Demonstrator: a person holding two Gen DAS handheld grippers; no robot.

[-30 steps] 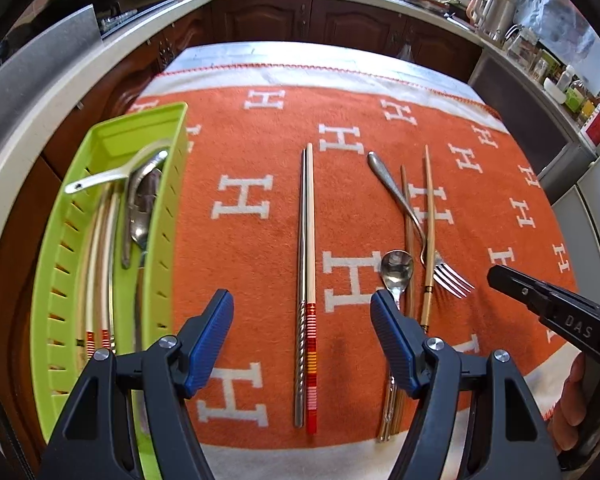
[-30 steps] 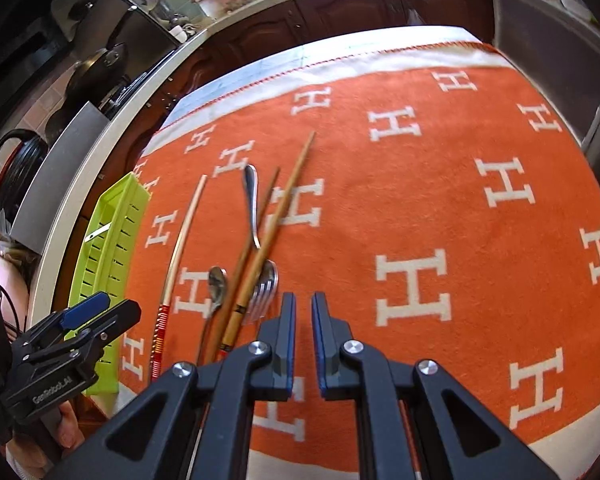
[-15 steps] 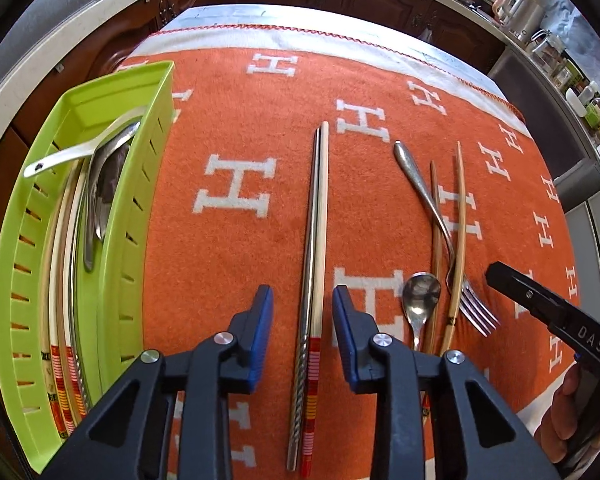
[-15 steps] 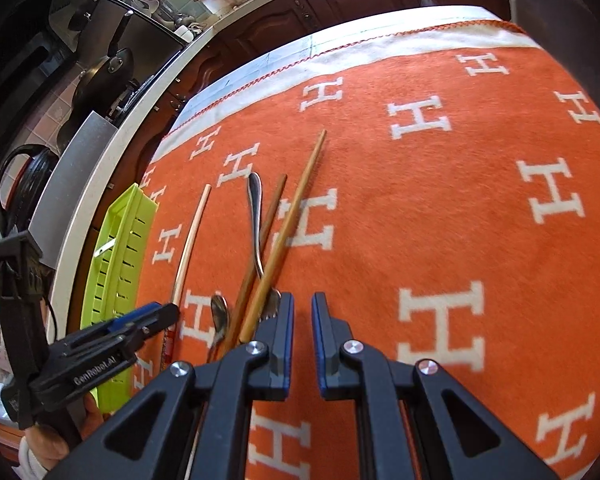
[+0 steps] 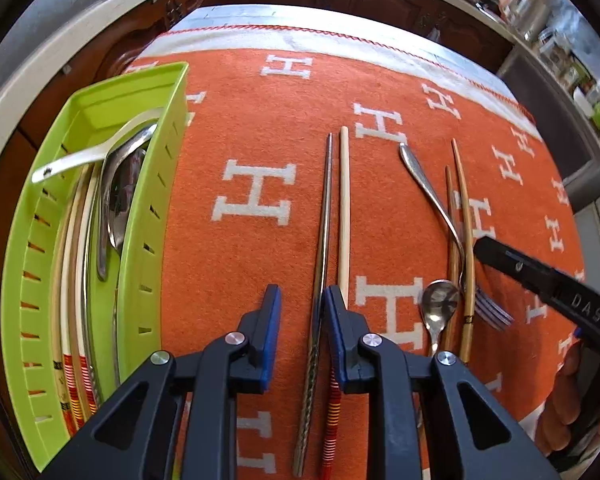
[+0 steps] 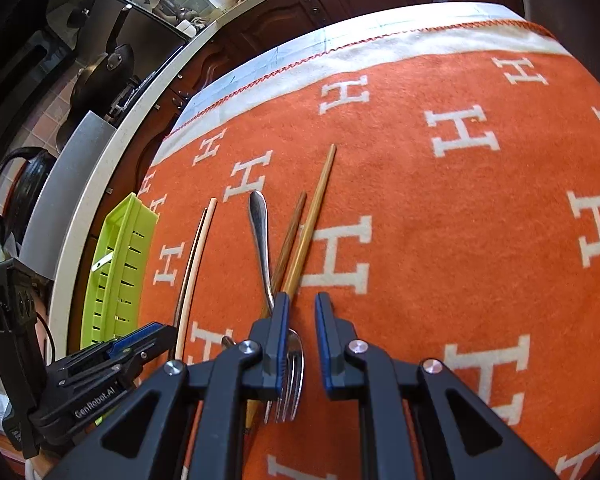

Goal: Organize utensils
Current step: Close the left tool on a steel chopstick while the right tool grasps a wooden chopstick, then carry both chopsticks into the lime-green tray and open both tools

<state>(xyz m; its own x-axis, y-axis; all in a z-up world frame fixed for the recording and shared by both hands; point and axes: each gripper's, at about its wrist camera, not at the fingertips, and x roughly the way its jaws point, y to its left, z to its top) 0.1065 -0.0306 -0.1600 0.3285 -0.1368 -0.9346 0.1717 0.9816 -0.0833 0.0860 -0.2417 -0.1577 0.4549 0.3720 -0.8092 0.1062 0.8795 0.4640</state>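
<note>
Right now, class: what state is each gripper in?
Left gripper: closing around the metal chopstick, pads not yet touching.
Right gripper: opening above the fork, holding nothing.

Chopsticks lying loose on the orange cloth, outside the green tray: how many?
4. A metal chopstick and a cream chopstick lie side by side mid-cloth; two brown wooden chopsticks lie further right beside the fork. More lie inside the tray.
</note>
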